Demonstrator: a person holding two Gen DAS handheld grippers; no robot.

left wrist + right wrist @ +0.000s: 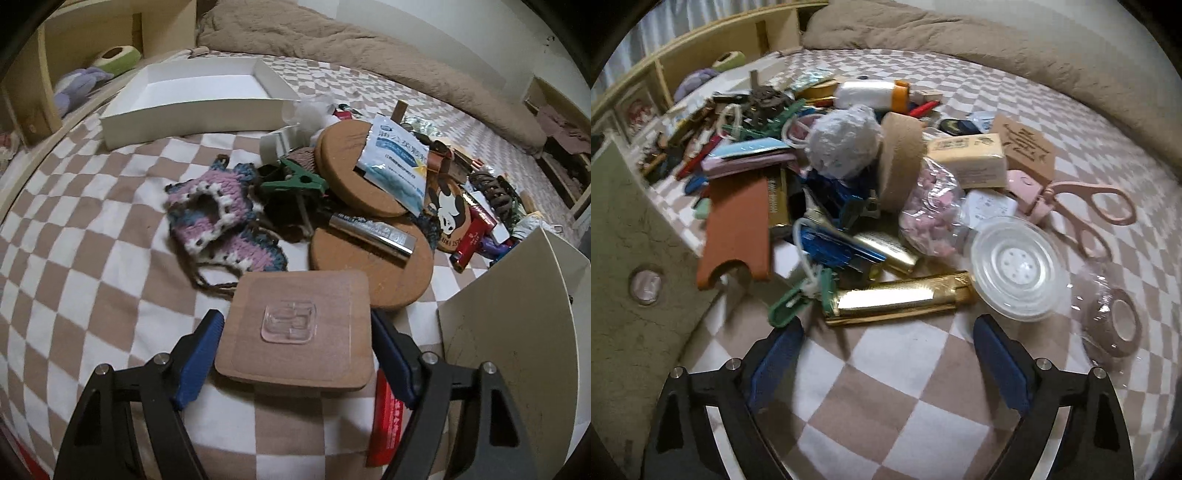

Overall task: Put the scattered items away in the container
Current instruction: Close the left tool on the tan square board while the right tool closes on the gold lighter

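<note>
Open hand-held gripper [886, 354], gold tube [901, 297], scissors [1086, 210]

red packet [386, 417] half hidden behind right finger; sachet [397, 162] print too small to read; roll [1115, 325] motion-blurred

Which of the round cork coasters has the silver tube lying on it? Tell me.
The lowest round cork coaster, nearest the left gripper, carries the silver tube. The stacked pair behind holds a white-and-blue sachet instead.
</note>
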